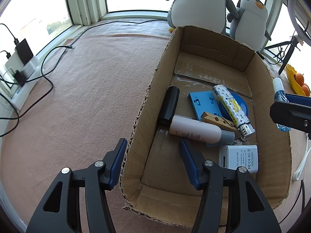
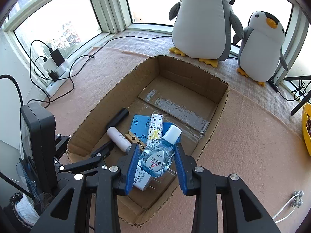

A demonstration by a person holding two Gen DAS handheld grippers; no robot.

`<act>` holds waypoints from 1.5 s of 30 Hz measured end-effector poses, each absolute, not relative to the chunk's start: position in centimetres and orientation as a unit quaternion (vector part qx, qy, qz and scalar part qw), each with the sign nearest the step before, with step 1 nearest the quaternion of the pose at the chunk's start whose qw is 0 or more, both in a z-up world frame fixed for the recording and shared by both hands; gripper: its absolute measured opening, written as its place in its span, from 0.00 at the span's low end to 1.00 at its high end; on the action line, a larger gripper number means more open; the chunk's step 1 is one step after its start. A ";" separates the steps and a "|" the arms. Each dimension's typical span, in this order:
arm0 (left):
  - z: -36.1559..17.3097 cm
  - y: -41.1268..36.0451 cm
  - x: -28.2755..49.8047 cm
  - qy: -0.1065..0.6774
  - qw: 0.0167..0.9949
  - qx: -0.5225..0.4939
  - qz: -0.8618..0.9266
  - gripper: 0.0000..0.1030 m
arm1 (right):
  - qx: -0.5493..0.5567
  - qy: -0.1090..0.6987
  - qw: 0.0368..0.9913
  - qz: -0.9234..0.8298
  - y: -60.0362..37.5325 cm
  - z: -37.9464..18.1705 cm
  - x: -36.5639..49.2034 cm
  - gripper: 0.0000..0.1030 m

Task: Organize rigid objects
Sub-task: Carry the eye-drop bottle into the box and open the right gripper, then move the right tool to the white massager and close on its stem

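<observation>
**Eye-drop bottle held over the cardboard box**

The right gripper (image 2: 156, 165) is clenched on a small clear-blue eye-drop bottle (image 2: 158, 158), its blue pads pressing both sides and the white cap pointing away from the hand. The bottle hangs above the near end of the cardboard box (image 2: 221, 104), over a white charger (image 2: 141, 178) on the box floor. Farther inside the box lie a patterned lighter (image 2: 154, 130), a wooden clothespin (image 2: 136, 138), a pale tube (image 2: 118, 137), a blue plastic plate (image 2: 139, 125) and a black cylinder (image 2: 117, 118). The left gripper (image 1: 153, 163) straddles the box's side wall, one finger inside and one outside, gripping that wall.
</observation>
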State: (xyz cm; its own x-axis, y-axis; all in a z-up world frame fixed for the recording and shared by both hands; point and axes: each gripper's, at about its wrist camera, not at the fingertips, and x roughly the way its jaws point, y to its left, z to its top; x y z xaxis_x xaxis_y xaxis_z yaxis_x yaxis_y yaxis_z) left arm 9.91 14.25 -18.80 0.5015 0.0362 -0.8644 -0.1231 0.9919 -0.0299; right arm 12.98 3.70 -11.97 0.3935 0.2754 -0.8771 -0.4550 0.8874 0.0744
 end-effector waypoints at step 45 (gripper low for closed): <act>-18.7 13.7 10.1 0.497 0.866 -0.023 0.047 0.55 | 0.138 0.462 0.872 0.085 -17.8 -7.8 7.8 0.48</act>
